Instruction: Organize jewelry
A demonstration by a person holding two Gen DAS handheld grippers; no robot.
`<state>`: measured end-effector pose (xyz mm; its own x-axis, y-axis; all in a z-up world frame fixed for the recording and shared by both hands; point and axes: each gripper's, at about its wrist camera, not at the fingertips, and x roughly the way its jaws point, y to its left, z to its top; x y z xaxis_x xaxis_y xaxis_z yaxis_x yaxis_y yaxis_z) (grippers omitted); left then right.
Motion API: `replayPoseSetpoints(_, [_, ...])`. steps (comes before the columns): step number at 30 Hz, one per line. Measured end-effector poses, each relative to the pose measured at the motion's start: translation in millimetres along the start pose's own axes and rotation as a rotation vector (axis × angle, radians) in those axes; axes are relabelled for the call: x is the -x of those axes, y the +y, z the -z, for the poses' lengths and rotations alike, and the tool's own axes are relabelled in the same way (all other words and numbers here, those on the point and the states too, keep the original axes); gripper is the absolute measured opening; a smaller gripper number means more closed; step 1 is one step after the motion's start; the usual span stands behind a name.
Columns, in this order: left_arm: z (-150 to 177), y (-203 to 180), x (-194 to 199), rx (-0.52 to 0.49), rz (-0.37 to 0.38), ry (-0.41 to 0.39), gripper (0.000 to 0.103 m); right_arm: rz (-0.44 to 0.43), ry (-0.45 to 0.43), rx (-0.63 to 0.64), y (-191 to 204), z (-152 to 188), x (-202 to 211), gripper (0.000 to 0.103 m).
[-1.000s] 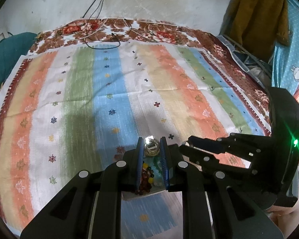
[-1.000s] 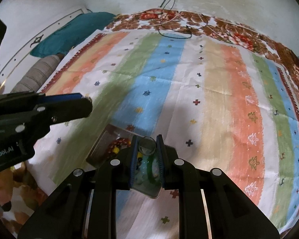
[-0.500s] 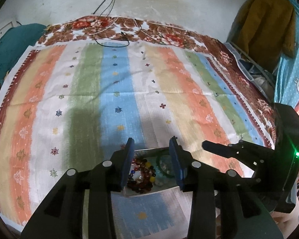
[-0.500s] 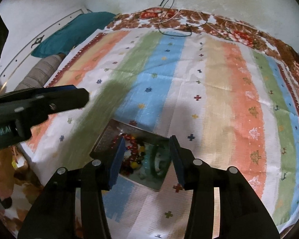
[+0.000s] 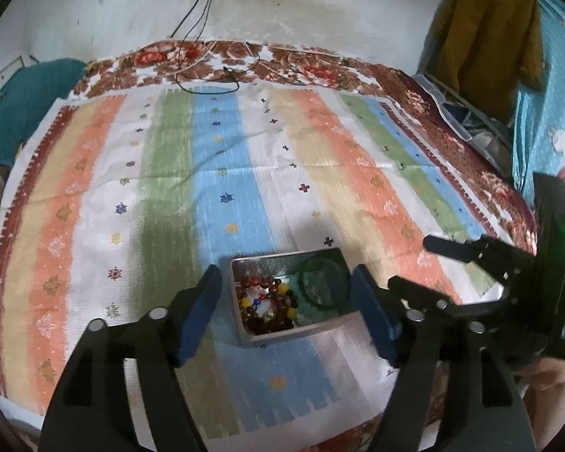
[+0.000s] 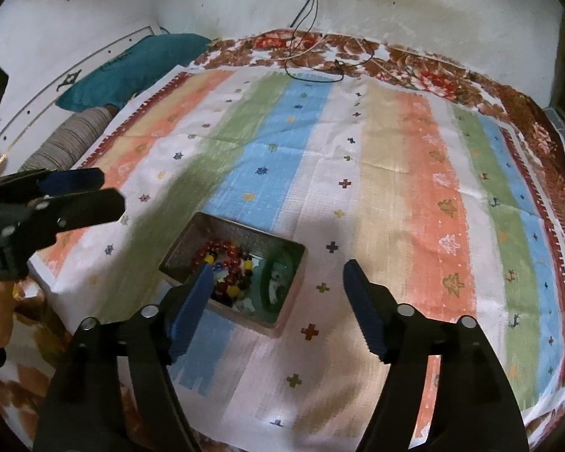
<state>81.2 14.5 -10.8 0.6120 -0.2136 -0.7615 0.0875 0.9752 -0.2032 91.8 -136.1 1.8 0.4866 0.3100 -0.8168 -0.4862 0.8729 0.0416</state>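
Observation:
A small metal tin lies on the striped cloth. It holds a dark red bead bracelet with yellow beads, a green bangle and pale pieces. My left gripper is open and empty, its jaws spread wide above the tin. My right gripper is open and empty, hovering over the tin's right end. The right gripper also shows at the right of the left wrist view, and the left gripper at the left of the right wrist view.
The striped cloth covers a bed with a floral border. Cables trail from the far wall. A teal pillow and a striped bolster lie at the left. Clothes hang at the right.
Both grippers opened wide and pulled back up from the tin. The ring held by the left gripper and the green bangle held by the right are released; the bangle lies in the tin.

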Motion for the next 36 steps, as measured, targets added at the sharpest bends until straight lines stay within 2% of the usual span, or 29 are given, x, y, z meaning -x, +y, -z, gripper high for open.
replayPoseSetpoints(4, [10, -6, 4, -0.034, -0.025, -0.01, 0.087, -0.015, -0.026, -0.022, -4, 7, 10, 0.08])
replayPoseSetpoints(12, [24, -13, 10, -0.093, -0.042, -0.015, 0.097, -0.039, -0.039, -0.009, -6, 19, 21, 0.092])
replayPoseSetpoints(18, [31, -16, 11, -0.112, -0.06, -0.014, 0.097, -0.079, -0.063, -0.004, -3, 26, 32, 0.095])
replayPoseSetpoints(22, [35, -12, 15, -0.079, -0.049, -0.013, 0.097, -0.067, -0.066, 0.006, -1, 34, 36, 0.095])
replayPoseSetpoints(30, [42, -10, 21, -0.055, -0.091, -0.037, 0.097, -0.078, -0.11, -0.006, -1, 42, 49, 0.095])
replayPoseSetpoints(36, [46, -11, 27, -0.047, -0.09, -0.051, 0.097, -0.071, -0.117, 0.002, 2, 46, 51, 0.095])
